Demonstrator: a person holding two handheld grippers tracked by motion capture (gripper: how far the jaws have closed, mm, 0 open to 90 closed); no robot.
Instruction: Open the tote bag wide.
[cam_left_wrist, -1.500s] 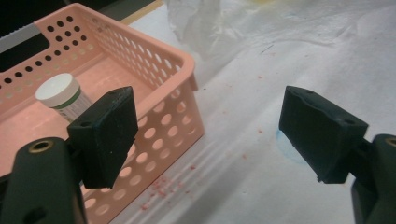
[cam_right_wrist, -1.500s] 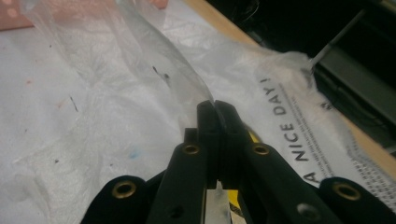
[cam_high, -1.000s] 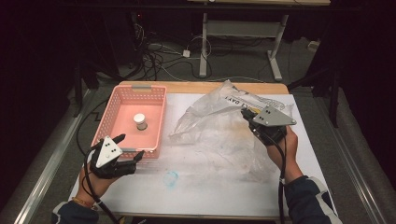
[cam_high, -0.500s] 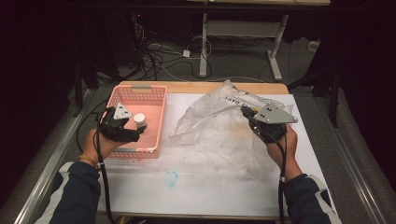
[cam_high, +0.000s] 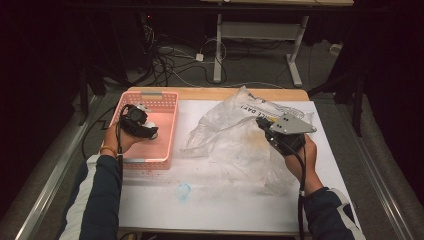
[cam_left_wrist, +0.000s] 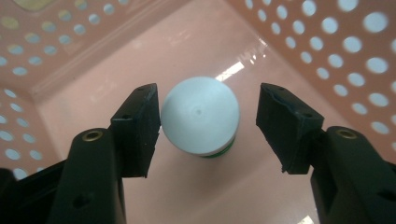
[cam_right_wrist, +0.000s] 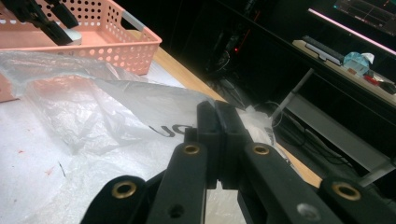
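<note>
White-capped bottle (cam_left_wrist: 200, 116) stands upright on the basket floor between the two black jaws of the left gripper (cam_left_wrist: 208, 126), its round cap facing the gripper's own camera and a thin green band showing at its lower edge. The jaws have just been closing around it: the jaw on the left of that view sits at the cap's edge, touching or nearly so, while the one on the right stands clearly apart, so the bottle is bracketed but not clamped. From the high view the left gripper (cam_high: 141, 122) is down inside the pink basket (cam_high: 167, 131), whose perforated walls rise on every side of the jaws, and a dark sleeve leads back from it to the near edge of the table. Well apart, across the white table top (cam_high: 225, 205), the right gripper (cam_right_wrist: 217, 140) is clenched, its jaws pressed flat together on a fold of the clear plastic bag (cam_right_wrist: 79, 116). The bag spreads crumpled from those jaws toward the basket, with dark printed lettering just beside the pinch. Under the grey plate, the right gripper (cam_high: 270, 131) rests at the bag's far edge.
</note>
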